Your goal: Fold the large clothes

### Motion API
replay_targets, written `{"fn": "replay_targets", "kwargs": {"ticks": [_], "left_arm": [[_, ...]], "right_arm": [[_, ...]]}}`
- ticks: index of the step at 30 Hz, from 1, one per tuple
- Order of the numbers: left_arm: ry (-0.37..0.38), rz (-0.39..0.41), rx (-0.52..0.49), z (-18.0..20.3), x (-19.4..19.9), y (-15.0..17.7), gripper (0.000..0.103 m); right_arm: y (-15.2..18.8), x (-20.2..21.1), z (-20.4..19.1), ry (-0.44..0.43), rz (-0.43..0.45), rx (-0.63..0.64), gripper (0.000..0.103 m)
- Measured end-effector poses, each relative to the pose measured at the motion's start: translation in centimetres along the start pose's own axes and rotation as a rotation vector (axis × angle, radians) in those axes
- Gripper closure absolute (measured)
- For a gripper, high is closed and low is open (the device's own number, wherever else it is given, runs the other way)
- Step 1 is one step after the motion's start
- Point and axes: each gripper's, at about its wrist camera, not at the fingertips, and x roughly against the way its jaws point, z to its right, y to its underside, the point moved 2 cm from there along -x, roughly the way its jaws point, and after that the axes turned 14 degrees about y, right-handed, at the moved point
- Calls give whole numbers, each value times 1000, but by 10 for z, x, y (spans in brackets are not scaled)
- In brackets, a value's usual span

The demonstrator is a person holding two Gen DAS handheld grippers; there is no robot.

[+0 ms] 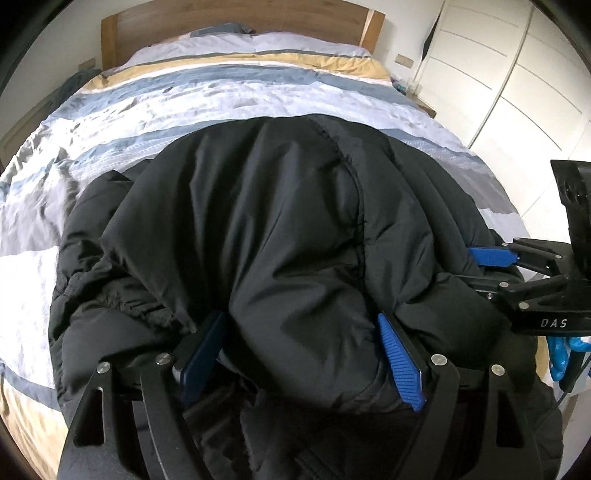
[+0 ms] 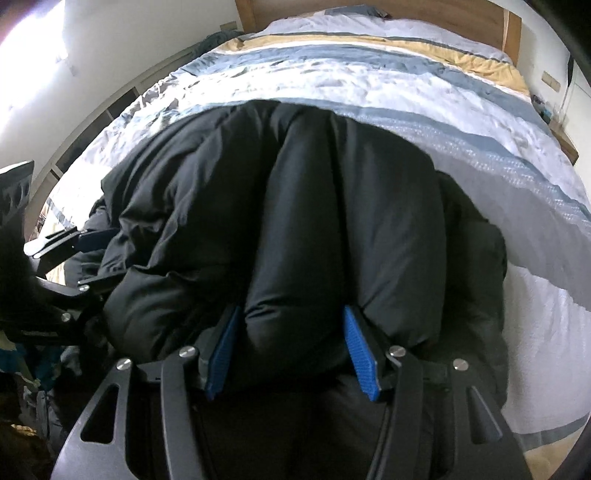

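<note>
Left wrist view is showing me the black puffer jacket (image 1: 266, 221) lying bunched on the near part of the bed, on the striped duvet (image 1: 184, 99). I am holding a thick roll of its padding in the left gripper (image 1: 303, 354), the blue pads (image 1: 400, 363) standing fairly wide apart with fabric filling the gap. My right gripper (image 2: 291, 350) is doing likewise on the jacket (image 2: 295, 206), its pads (image 2: 360, 354) pressing a puffy fold between them; it is reaching in from the side (image 1: 491, 256). Beyond are sitting the wooden headboard (image 1: 236, 18) and white wardrobe doors (image 1: 517, 74).
</note>
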Motion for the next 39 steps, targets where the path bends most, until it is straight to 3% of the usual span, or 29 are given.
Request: {"fn": "replay_targets", "kwargs": {"ticks": [16, 28, 31, 34, 39], "left_arm": [[-32, -12, -12, 5, -11, 2, 19], [-48, 24, -42, 18, 25, -3, 19], [-45, 52, -52, 21, 50, 0, 18], [-46, 59, -57, 18, 74, 11, 17], [-74, 15, -51, 0, 104, 41, 16]], "right_arm": [[3, -19, 0, -7, -23, -47, 48], [10, 23, 6, 2, -15, -120, 48], [25, 55, 13, -1, 0, -129, 47], [55, 88, 27, 25, -7, -115, 39], [125, 127, 66, 61, -106, -160, 38]]}}
